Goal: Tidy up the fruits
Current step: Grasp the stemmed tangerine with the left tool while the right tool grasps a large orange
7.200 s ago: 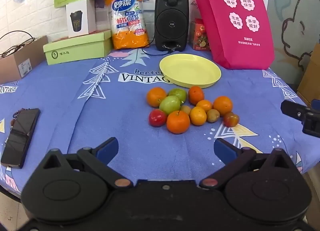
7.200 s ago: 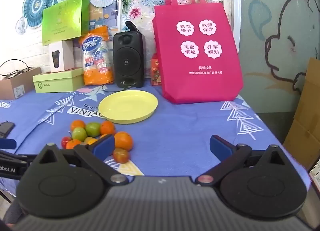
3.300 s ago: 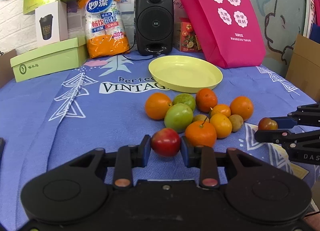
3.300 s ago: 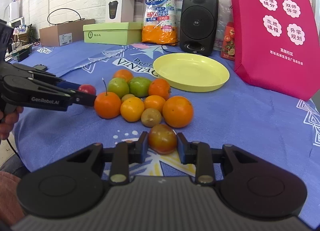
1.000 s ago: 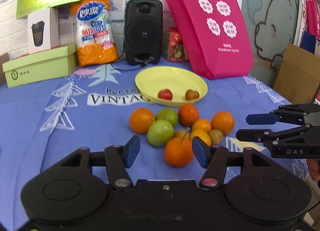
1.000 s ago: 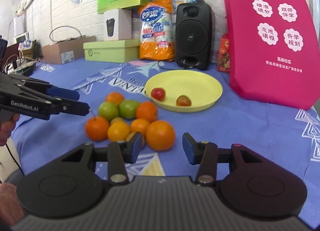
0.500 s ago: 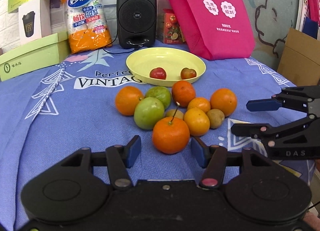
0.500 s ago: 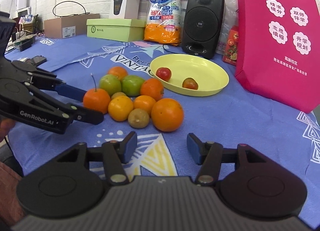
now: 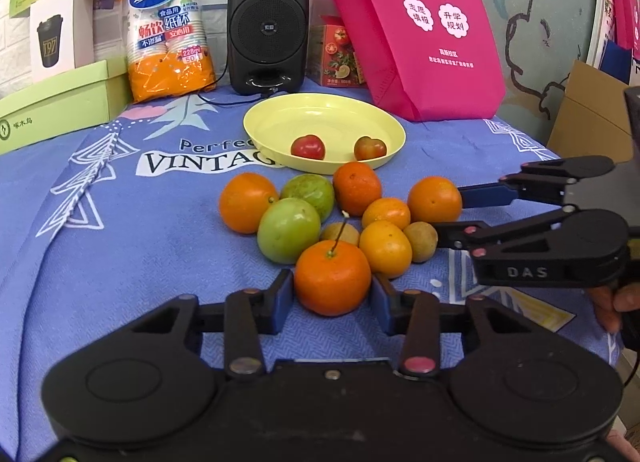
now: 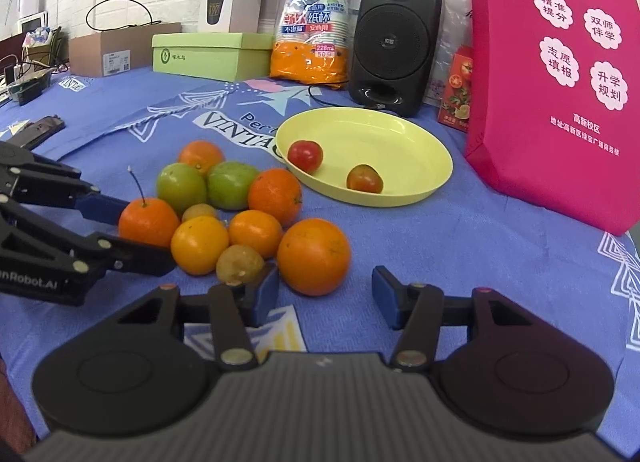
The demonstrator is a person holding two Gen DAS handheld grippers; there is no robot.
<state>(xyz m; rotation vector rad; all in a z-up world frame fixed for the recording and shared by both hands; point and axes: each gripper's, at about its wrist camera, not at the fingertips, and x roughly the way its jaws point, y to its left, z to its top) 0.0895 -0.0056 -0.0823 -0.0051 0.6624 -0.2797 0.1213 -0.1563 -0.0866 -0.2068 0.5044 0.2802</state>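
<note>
Both grippers have closed in on the pile since a moment ago. Nearest, the left gripper (image 9: pixel 332 296) straddles the stemmed orange (image 9: pixel 332 277), jaws part open, not yet clamped. The right gripper (image 10: pixel 325 294) is open and empty, with the big orange (image 10: pixel 314 256) just beyond its fingertips. Farther off, the yellow plate (image 9: pixel 276 118) holds only two small red fruits (image 9: pixel 307 147); nine remain on the cloth.

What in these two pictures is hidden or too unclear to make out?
- Left wrist view: whether the left gripper pads touch the stemmed orange; its sides hide contact.
- Right wrist view: small brown fruit, base behind the right gripper finger.
- Both views: small print on the pink tote bag, too small.
</note>
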